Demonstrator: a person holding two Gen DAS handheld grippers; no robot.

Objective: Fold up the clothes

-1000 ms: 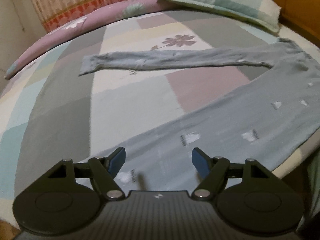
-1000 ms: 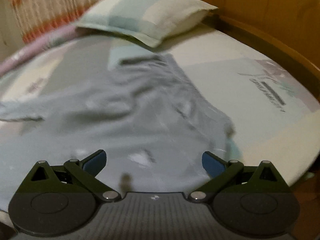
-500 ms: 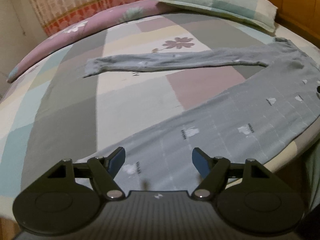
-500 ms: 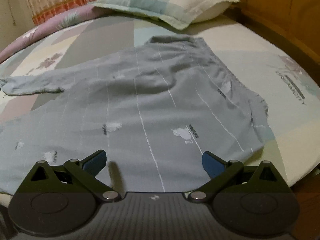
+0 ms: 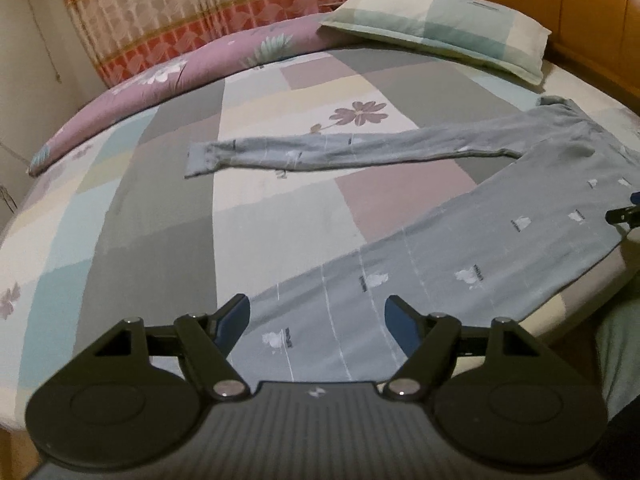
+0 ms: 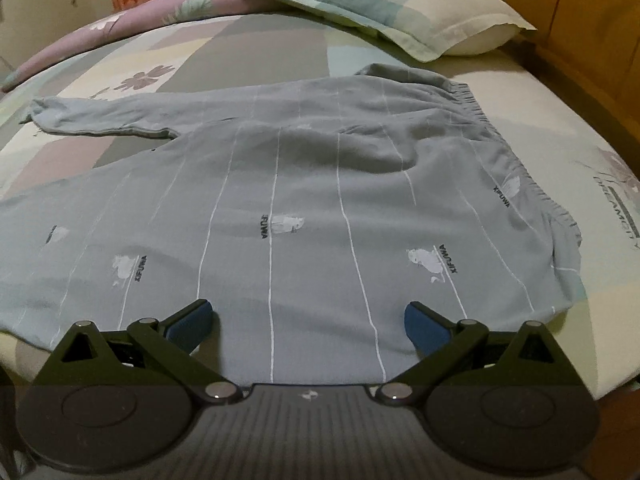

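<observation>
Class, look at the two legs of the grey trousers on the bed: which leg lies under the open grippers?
The near leg, running along the bed's front edge. The left gripper hangs over it; the far leg stretches away by the flower print.

Grey-blue pyjama trousers (image 6: pixel 312 208) with thin white stripes, pastel patchwork bedsheet (image 5: pixel 160 216), mauve floral quilt (image 5: pixel 168 76)

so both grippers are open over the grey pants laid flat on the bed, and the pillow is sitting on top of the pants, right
Not quite: the pillow lies apart from the grey pants, further up the bed past the waistband, as the right wrist view shows. The rest holds: the left gripper and the right gripper are both open above the flat pants.
</observation>
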